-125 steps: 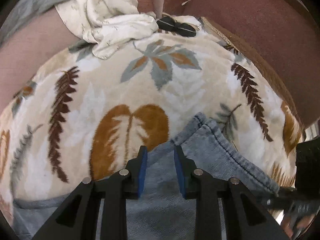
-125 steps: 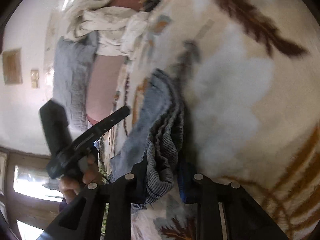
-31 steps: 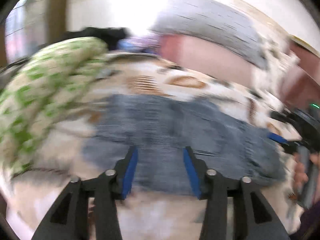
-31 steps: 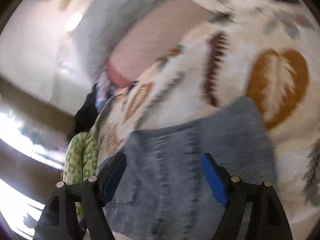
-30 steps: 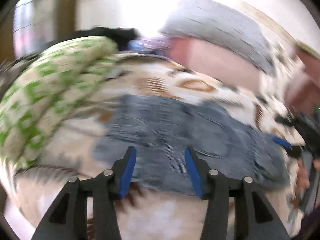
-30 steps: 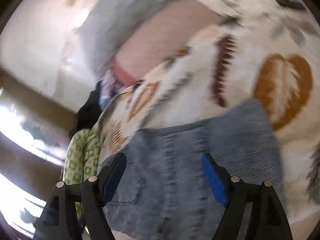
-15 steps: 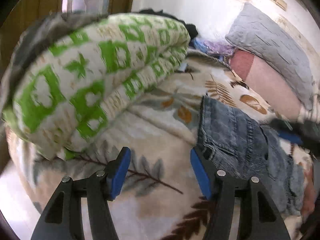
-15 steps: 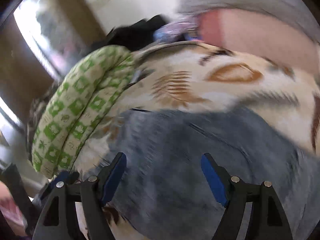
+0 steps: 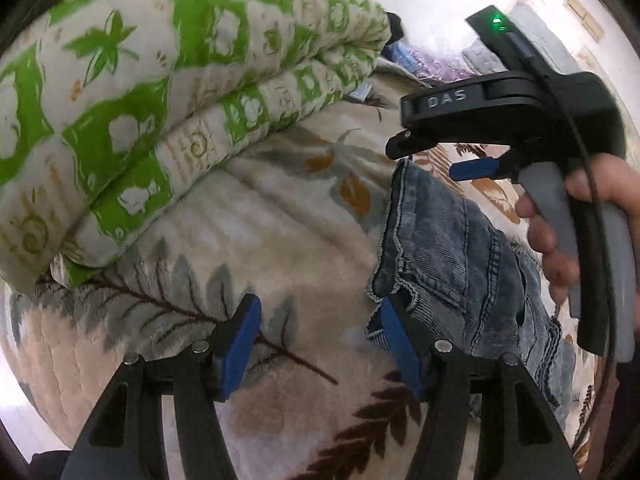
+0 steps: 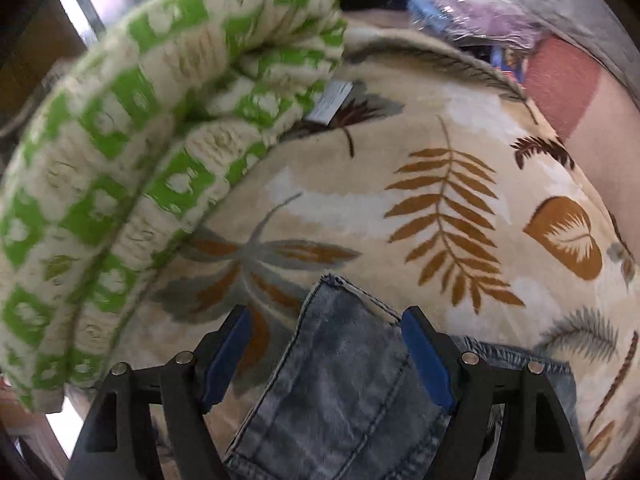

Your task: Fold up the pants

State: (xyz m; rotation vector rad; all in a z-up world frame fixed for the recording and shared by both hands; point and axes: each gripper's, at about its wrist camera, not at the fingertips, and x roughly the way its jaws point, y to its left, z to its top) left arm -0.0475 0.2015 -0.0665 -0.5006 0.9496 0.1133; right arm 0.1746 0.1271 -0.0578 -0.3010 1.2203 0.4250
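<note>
Left hand-held gripper (image 9: 316,344) and right hand-held gripper (image 10: 326,356) gape wide, empty, over the jeans (image 10: 344,392).

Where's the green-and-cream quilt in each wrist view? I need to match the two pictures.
Left wrist: green-and-cream quilt fills the upper left, folded, on the leaf blanket.
Right wrist: same quilt curves down the left side.
Shared landmark: the jeans, right of it in both.

One pair of jeans (image 9: 452,248), two quilts (image 9: 160,92), two grippers (image 9: 320,344).
</note>
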